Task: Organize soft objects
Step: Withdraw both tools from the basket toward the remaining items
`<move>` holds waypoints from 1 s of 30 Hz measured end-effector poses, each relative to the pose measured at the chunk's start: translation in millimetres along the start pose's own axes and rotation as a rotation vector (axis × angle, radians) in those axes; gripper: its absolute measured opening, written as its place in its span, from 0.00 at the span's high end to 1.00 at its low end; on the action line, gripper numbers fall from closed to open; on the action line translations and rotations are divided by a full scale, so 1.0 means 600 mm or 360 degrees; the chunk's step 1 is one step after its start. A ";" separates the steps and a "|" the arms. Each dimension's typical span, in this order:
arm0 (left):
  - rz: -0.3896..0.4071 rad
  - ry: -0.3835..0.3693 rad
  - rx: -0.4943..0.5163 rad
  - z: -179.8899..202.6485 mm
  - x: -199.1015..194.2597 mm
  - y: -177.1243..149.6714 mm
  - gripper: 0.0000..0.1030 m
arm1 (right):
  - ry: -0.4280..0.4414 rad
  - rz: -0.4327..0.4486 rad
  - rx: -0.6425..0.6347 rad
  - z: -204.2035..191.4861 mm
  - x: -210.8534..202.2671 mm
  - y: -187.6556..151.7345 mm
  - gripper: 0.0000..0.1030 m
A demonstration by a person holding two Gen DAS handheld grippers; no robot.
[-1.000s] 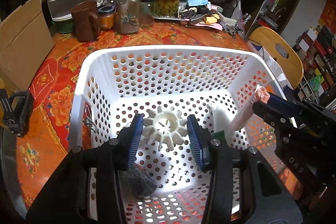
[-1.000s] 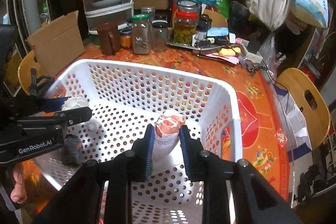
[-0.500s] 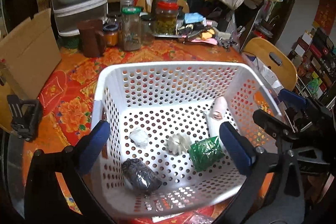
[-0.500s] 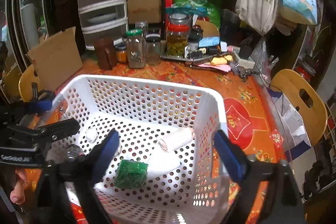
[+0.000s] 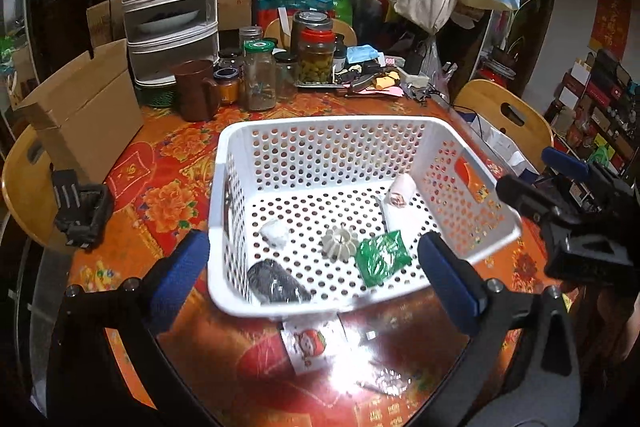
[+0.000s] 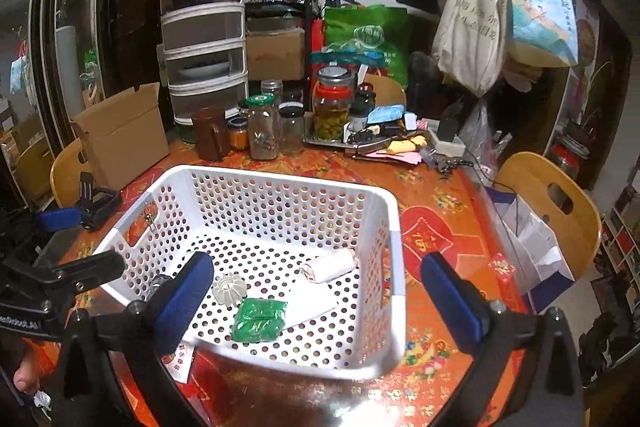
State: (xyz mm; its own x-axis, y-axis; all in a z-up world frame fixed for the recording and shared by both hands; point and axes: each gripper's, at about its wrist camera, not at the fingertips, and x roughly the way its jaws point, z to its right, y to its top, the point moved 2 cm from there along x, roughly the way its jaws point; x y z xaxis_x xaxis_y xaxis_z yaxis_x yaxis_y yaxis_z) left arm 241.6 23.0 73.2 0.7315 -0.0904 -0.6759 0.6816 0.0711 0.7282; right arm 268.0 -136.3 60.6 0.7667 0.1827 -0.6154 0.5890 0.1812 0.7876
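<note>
A white perforated basket (image 5: 320, 123) stands on the red floral table. In it lie a white gear-shaped toy (image 5: 340, 242), a green packet (image 5: 382, 257), a white roll with a pink end (image 5: 400, 189), a small white wad (image 5: 275, 233) and a dark bundle (image 5: 276, 285). My left gripper (image 5: 312, 239) hovers open above the basket's near rim, holding nothing. My right gripper (image 6: 316, 263) hangs over the basket (image 6: 280, 179), its jaws opening with nothing held; the roll (image 6: 330, 265), the green packet (image 6: 259, 319) and the toy (image 6: 228, 289) lie below it.
Glass jars (image 5: 260, 79) and a brown mug (image 5: 196, 91) crowd the table's far side. A cardboard box (image 5: 80, 111) stands at the left, with a black clamp (image 5: 80, 211) near it. A wooden chair (image 5: 504, 115) is at the right. A printed card (image 5: 308, 343) lies before the basket.
Both grippers opened: the left let go of the gear-shaped toy, the right let go of the roll. Both objects now lie in the basket. Both grippers drew back and upward.
</note>
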 end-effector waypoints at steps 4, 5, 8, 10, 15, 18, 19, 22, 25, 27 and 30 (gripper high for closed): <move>0.0006 -0.0015 -0.0026 -0.002 -0.029 -0.037 0.00 | -0.0007 0.0025 0.0003 0.003 -0.026 -0.020 0.00; 0.0009 -0.0039 -0.0051 -0.007 -0.037 -0.054 0.00 | 0.0000 0.0031 0.0008 0.004 -0.034 -0.030 0.00; 0.0002 -0.0039 -0.0079 -0.015 -0.045 -0.100 0.00 | 0.0007 0.0051 0.0036 0.007 -0.053 -0.067 0.00; -0.0025 -0.0028 -0.0087 -0.018 -0.040 -0.131 0.00 | 0.0028 0.0047 0.0053 0.010 -0.060 -0.093 0.00; -0.0138 -0.0020 -0.0132 -0.024 0.013 -0.200 0.00 | 0.0045 0.0039 0.0159 0.024 -0.069 -0.185 0.00; -0.0265 -0.0027 -0.0146 -0.022 0.072 -0.223 0.00 | 0.0038 0.0029 0.0225 0.033 -0.068 -0.233 0.00; -0.0284 -0.0017 -0.0140 -0.020 0.084 -0.225 0.00 | 0.0031 0.0021 0.0237 0.034 -0.068 -0.244 0.00; -0.0338 0.0018 -0.0143 -0.015 0.125 -0.233 0.00 | 0.0069 0.0010 0.0304 0.042 -0.068 -0.274 0.00; -0.0377 0.0044 -0.0152 -0.012 0.155 -0.236 0.01 | 0.0089 0.0000 0.0327 0.043 -0.067 -0.290 0.00; -0.0382 0.0059 -0.0145 -0.007 0.166 -0.237 0.03 | 0.0101 -0.0012 0.0329 0.044 -0.065 -0.296 0.00; -0.0367 0.0103 -0.0114 0.003 0.172 -0.237 0.09 | 0.0110 -0.0011 0.0327 0.044 -0.063 -0.299 0.00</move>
State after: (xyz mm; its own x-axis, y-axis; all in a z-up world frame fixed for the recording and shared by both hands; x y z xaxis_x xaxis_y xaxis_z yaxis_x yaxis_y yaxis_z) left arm 220.3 1.9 -99.9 0.5544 -0.0486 -0.8308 0.8285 0.1265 0.5454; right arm 140.2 -201.0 -56.6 0.7475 0.2490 -0.6158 0.6391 -0.0169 0.7689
